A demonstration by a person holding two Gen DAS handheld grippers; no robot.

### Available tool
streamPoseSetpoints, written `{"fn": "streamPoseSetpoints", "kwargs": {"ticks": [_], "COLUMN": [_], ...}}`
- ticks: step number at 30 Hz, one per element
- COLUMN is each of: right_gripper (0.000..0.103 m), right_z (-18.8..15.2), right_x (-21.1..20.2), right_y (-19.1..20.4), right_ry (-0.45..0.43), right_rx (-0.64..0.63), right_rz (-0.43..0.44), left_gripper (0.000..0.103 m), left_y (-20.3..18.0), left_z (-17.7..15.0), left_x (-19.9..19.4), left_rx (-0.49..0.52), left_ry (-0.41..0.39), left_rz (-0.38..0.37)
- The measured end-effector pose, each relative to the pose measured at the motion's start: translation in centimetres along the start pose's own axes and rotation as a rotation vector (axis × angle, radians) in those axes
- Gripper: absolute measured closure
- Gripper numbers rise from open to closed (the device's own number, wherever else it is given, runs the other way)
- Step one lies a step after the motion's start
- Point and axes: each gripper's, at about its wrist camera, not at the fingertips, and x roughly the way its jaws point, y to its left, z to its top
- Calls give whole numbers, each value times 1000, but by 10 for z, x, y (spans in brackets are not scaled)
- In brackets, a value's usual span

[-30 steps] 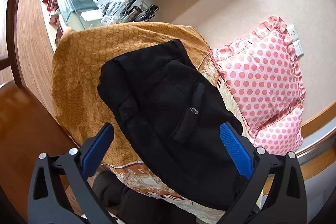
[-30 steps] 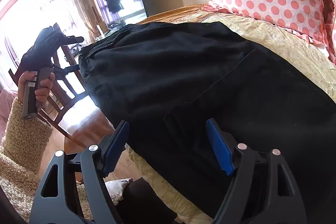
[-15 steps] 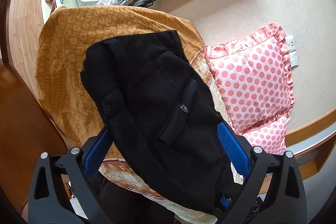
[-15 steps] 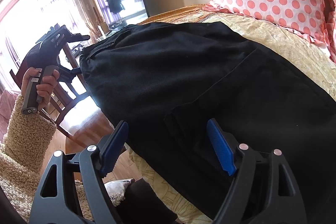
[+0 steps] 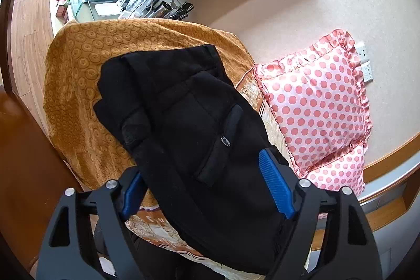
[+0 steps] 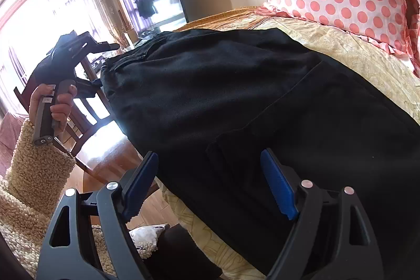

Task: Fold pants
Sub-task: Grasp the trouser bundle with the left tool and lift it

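The black pants (image 5: 194, 127) lie spread on the bed's gold cover (image 5: 78, 64), beside a dotted pillow (image 5: 315, 106). The left tongs (image 5: 207, 183) are closing around the near edge, not yet pinching; the right tongs (image 6: 210, 183) hover open above the fabric, likely awaiting a fold.

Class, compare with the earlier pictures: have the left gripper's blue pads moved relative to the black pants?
Yes. The left gripper is closing around the black pants; its left pad now sits tucked behind the near edge.

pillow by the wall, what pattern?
Pink polka dots on white, with a pink ruffled edge: the satin pillow, clearest in the left wrist view.
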Motion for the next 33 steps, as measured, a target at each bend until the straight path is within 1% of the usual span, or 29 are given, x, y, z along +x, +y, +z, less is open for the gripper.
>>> {"fn": "streamPoseSetpoints", "kwargs": {"ticks": [1, 2, 3, 4, 5, 6, 7, 8, 11, 13, 15, 18, 21, 23, 24, 27, 31, 33], "right_gripper": [21, 21, 21, 21, 21, 21, 21, 21, 21, 21, 18, 14, 11, 11, 11, 11, 11, 11], "right_z": [0, 0, -1, -1, -1, -2, -2, -3, -4, -5, -8, -12, -18, -23, -27, -37, -55, -63], "right_x": [0, 0, 0, -1, -2, -3, -4, -6, -12, -18, -25, -39, -55, -66, -73, -93, -123, -136], "right_y": [0, 0, 0, 0, -1, -1, -2, -3, -6, -8, -10, -16, -25, -34, -39, -56, -81, -90], "right_ry": [-2, -4, -6, -8, -10, -12, -15, -18, -28, -41, -59, -83, -114, -135, -147, -178, -229, -252], "right_rx": [1, 2, 3, 5, 8, 12, 16, 21, 39, 45, 47, 62, 93, 119, 135, 190, 281, 314], "right_rz": [-1, 0, 2, 3, 5, 7, 8, 10, 17, 16, 11, 2, -14, -33, -47, -85, -129, -151], "left_gripper": [31, 42, 49, 66, 75, 78, 84, 87, 89, 89, 90, 90, 90, 90, 90, 89, 89, 89], "left_y": [2, 4, 6, 9, 11, 12, 13, 11, -3, -21, -42, -84, -130, -163, -178, -219, -270, -290], "left_z": [0, 1, 1, 2, 1, 1, 1, 1, 1, 1, 2, -3, -15, -27, -35, -60, -103, -127], "left_x": [2, 3, 5, 7, 7, 7, 6, 5, 1, -4, -7, -10, -6, 0, 4, 18, 38, 50], "left_rx": [-10, -19, -26, -36, -45, -54, -59, -55, -7, 51, 113, 216, 331, 406, 448, 548, 653, 688], "left_ry": [-5, -11, -14, -20, -23, -23, -29, -35, -54, -73, -88, -93, -78, -49, -8, 46, 148, 203], "left_rz": [3, 14, 29, 52, 65, 62, 66, 68, 83, 82, 71, 36, -9, -53, -68, -133, -266, -330]}}
